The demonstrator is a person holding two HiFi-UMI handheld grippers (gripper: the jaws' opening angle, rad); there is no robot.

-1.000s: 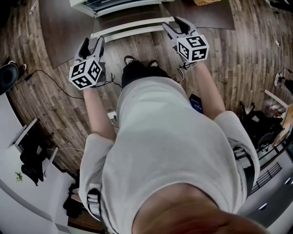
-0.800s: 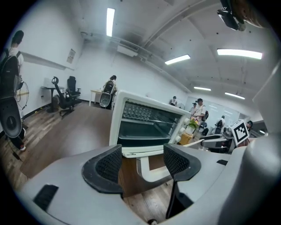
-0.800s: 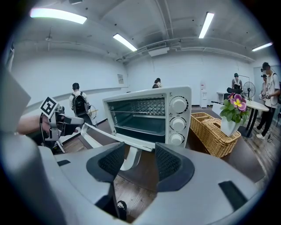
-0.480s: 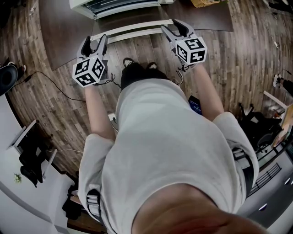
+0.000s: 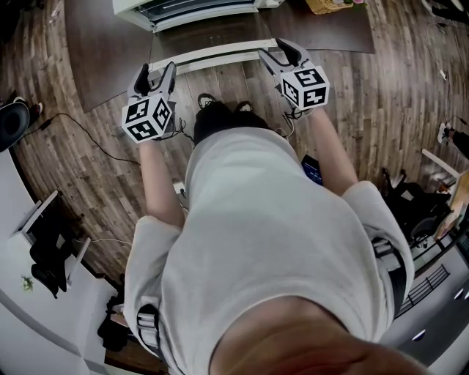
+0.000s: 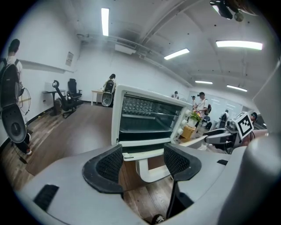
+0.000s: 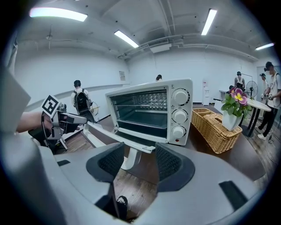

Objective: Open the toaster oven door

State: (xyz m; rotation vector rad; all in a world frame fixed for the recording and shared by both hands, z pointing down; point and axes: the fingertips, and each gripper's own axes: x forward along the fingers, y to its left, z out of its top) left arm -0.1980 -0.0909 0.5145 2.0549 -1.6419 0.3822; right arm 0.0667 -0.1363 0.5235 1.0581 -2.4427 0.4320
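Observation:
The white toaster oven (image 5: 198, 9) stands on a dark table, its glass door (image 5: 212, 33) swung down flat toward me. The door's white handle (image 5: 212, 53) runs along the table's near edge. My left gripper (image 5: 155, 73) hovers just short of the handle's left end, jaws wide open and empty. My right gripper (image 5: 277, 51) is at the handle's right end, open too. In the left gripper view the oven (image 6: 149, 116) and handle (image 6: 151, 169) lie beyond the open gripper (image 6: 142, 160). The right gripper view shows the lowered door (image 7: 114, 136) ahead of the open gripper (image 7: 139, 162).
A wicker basket (image 7: 215, 125) and a white pot of flowers (image 7: 232, 114) stand right of the oven. The dark table (image 5: 110, 51) stretches to the left of it. My shoes (image 5: 220, 99) are on the wood floor below the door. People and chairs are far behind.
My left gripper has moved forward and a little right toward the handle, and its jaws have spread wider. The right gripper has shifted slightly forward. The door lies flat throughout.

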